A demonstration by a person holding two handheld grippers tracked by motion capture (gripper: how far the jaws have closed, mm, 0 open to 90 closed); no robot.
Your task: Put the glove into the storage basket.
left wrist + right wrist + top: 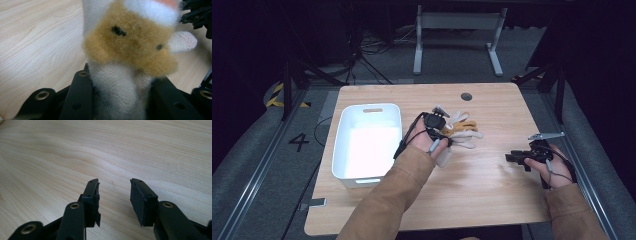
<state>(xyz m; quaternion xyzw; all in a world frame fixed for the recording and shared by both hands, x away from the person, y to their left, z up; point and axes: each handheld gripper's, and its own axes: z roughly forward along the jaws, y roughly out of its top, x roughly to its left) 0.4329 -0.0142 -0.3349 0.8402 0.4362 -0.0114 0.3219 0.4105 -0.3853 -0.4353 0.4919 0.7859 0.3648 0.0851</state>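
Plush toy (130,52) in left hand-held gripper (122,100)

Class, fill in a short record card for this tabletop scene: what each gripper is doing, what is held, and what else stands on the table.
Left gripper: shut on the plush toy
Plush toy: tan and white fur, two dark eyes, white body pinched between the jaws
Right gripper: jaws apart, nothing between them, bare wood beneath
White bin: on the table's left part, left of the left gripper, nothing seen inside
Table: light wood, a dark round hole near its far edge
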